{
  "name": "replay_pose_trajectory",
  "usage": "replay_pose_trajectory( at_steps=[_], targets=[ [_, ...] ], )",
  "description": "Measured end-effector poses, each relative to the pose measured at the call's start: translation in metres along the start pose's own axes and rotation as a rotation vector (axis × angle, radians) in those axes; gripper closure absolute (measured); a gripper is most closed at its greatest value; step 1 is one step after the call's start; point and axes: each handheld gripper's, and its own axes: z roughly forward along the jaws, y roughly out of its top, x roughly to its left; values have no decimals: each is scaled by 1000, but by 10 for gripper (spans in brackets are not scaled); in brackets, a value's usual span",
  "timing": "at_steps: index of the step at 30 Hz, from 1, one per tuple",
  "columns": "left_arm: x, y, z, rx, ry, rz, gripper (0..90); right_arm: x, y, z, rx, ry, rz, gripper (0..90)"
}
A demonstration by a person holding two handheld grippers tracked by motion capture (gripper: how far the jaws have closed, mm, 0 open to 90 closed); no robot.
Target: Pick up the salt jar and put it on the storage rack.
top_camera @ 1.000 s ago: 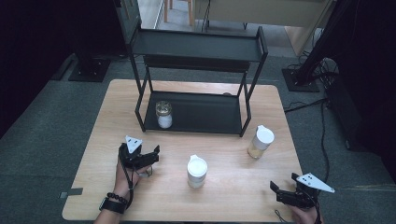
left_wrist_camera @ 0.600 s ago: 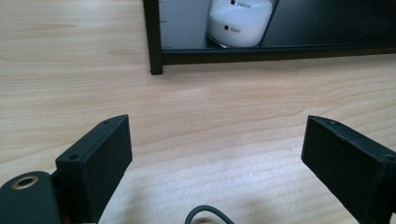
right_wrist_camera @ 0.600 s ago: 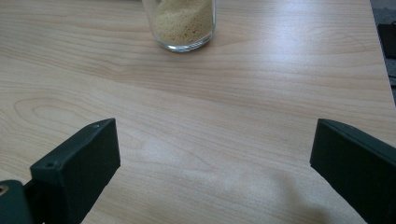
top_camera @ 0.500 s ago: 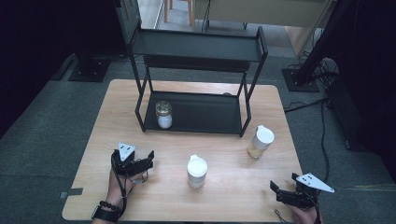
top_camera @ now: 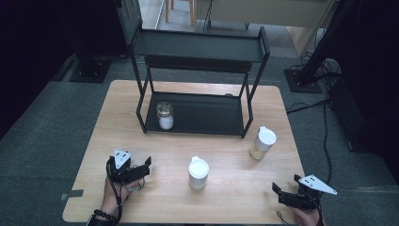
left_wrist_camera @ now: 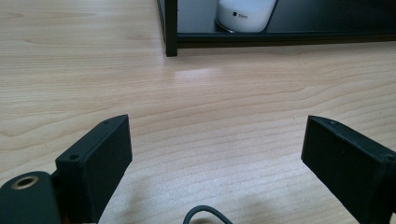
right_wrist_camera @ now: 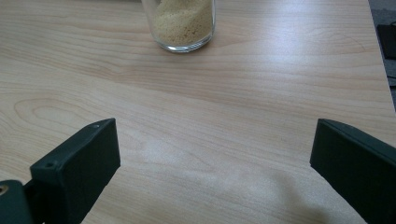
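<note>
wooden table (top_camera: 155, 155) | white-lidded jar (top_camera: 198, 173) upright, axis vertical | left tongs (top_camera: 141, 167) agape

Wooden table (top_camera: 235, 193), grey carpet (top_camera: 42, 141), dark surroundings

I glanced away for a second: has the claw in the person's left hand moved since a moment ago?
Yes. The left claw has drawn back toward the person's edge of the table, away from the black shelf rack.

White-lidded jar (top_camera: 198, 172) upright at table centre-front, closed. Grain-filled glass jar (top_camera: 262, 143), white lid, upright at its 2 o'clock, well apart.
</note>
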Motion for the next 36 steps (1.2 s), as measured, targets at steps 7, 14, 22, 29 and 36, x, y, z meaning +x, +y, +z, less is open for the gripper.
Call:
replay_pose_trajectory(
  at_steps=[7, 14, 22, 29, 36],
  targets=[
    [5, -4, -7, 3, -3, 7, 88, 0, 0, 0, 1, -1, -2, 13],
    [13, -7, -15, 13, 2, 4, 88, 0, 0, 0, 1, -3, 0, 13],
    [26, -15, -28, 16, 4, 26, 88, 0, 0, 1, 4, -4, 2, 13],
    [41, -19, -39, 16, 25, 25, 88, 0, 0, 1, 4, -6, 2, 13],
    [54, -23, -47, 18, 25, 10, 88, 0, 0, 1, 7, -11, 7, 13]
  ],
)
